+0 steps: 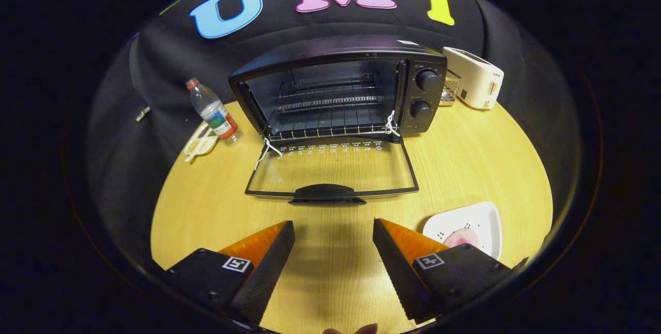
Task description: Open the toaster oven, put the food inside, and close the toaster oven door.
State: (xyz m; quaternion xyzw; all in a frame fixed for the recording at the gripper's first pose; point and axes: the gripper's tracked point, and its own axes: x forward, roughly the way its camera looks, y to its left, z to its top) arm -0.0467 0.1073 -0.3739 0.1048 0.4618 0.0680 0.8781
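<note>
A black toaster oven [341,86] stands at the back of the round wooden table [465,169]. Its glass door [333,169] lies folded down flat toward me, with the handle [327,193] at the near edge, and the wire rack [330,112] inside is bare. My gripper [334,231] is open, hovering above the table just short of the door handle, with nothing between the fingers. To the right of the right finger sits a white square plate [483,220] holding a pink piece of food [461,237], partly hidden by that finger.
A plastic water bottle [213,112] stands left of the oven beside a small dish [200,143] with utensils. A white pop-up toaster [475,77] and a small wire rack [450,88] sit behind the oven's right side. Two knobs [427,80] are on the oven's right panel.
</note>
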